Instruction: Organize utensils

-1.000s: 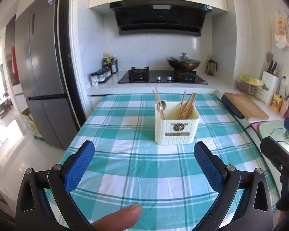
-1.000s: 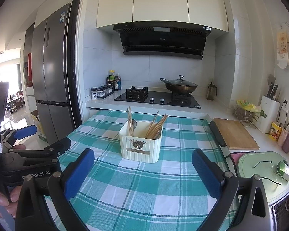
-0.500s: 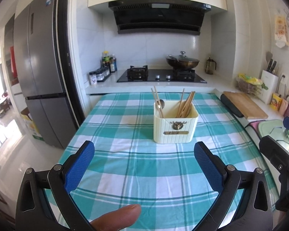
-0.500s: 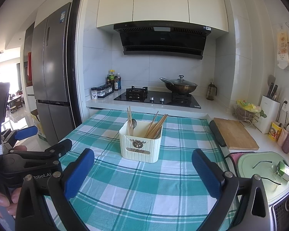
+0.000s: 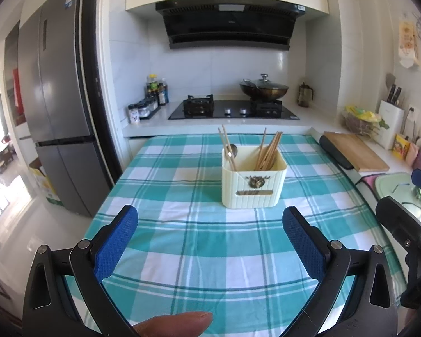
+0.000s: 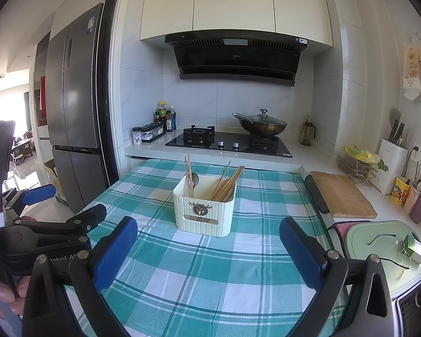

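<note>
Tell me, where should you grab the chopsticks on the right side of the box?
Grip the chopsticks near their tops, where they stick up above the box rim, coming from above. Lower down, the box walls hide them. They lean right in a bunch, so probably tilt the right gripper to match and close the fingers across the bunch.

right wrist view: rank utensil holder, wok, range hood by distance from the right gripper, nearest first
1. Cream ribbed plastic utensil holder with chopsticks: on the checked tablecloth, straight ahead of the open right gripper, slightly left of centre.
2. Dark lidded wok: on the right burner of the stove, beyond the table's far edge.
3. Black range hood: on the back wall, above the stove.
</note>
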`<state>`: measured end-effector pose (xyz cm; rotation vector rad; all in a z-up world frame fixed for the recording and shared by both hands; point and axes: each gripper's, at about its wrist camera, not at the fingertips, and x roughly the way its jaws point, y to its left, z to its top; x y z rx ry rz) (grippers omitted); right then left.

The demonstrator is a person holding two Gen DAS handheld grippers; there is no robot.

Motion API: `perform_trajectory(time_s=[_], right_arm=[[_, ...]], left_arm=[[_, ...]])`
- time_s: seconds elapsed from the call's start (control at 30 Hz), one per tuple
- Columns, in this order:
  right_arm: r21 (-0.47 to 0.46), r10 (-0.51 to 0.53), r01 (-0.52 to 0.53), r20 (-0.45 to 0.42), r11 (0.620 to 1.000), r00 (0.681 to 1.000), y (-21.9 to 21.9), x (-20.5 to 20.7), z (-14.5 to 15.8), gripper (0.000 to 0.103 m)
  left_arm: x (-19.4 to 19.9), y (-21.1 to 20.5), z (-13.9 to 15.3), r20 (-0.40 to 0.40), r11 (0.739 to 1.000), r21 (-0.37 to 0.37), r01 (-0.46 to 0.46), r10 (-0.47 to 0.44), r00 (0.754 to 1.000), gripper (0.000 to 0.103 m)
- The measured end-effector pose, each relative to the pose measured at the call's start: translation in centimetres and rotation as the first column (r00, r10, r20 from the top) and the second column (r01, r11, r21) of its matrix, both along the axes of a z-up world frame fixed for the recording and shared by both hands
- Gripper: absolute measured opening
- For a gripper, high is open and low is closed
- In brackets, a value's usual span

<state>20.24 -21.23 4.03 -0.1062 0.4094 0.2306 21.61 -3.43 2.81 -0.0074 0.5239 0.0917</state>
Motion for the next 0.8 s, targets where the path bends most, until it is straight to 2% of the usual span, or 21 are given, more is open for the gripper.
perform_trajectory(time_s=[0.8], right_arm=[[-0.003,-0.001,0.001,0.0,1.0,1.0,0.04,0.04,-0.02,0.103]], left_arm=[[-0.13,-0.56,-0.05,-0.003,1.0,0.003,0.007,-0.007,1.0,0.103]])
